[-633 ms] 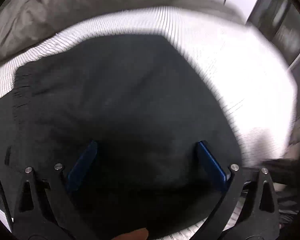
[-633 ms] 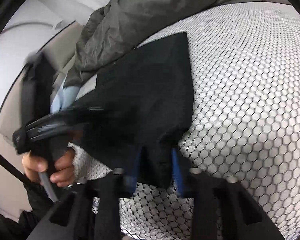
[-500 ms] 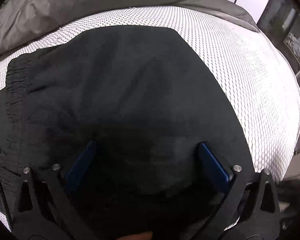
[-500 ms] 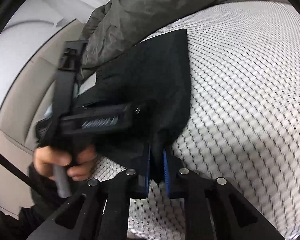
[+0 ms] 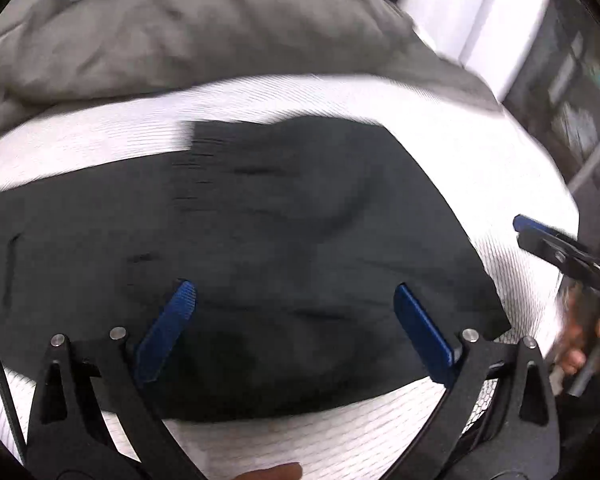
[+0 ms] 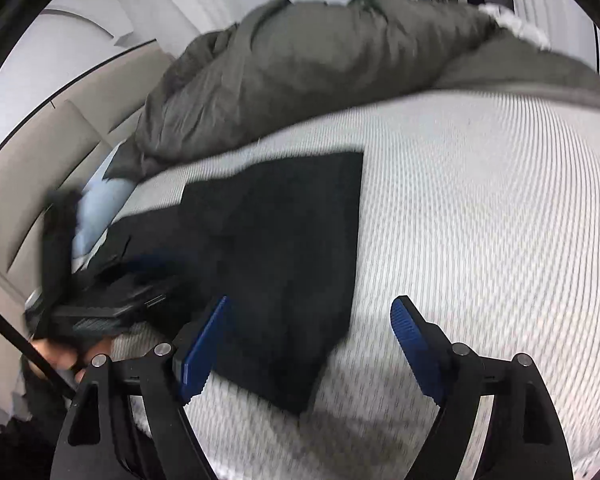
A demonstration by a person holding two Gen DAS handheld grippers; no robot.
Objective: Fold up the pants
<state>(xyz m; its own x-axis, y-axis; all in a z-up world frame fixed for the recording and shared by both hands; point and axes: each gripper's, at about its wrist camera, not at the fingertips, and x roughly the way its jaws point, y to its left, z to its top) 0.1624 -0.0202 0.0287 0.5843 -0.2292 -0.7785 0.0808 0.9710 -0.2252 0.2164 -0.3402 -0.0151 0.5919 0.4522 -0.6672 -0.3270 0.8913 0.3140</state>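
Lying flat on the white mesh mattress (image 6: 480, 220) below a grey blanket (image 6: 320, 64), the black pants (image 6: 292, 248) look folded at least once, both the left gripper (image 5: 294, 320) and right gripper (image 6: 312, 336) spread wide, holding nothing, further folds possibly remaining.

**Both grippers spread wide, holding nothing**

Your left gripper (image 5: 294, 328) hovers with its blue fingers (image 5: 166, 330) far apart. Your right gripper (image 6: 308, 354) is spread just as wide, nothing between its fingers (image 6: 414, 344). Both views are blurred.
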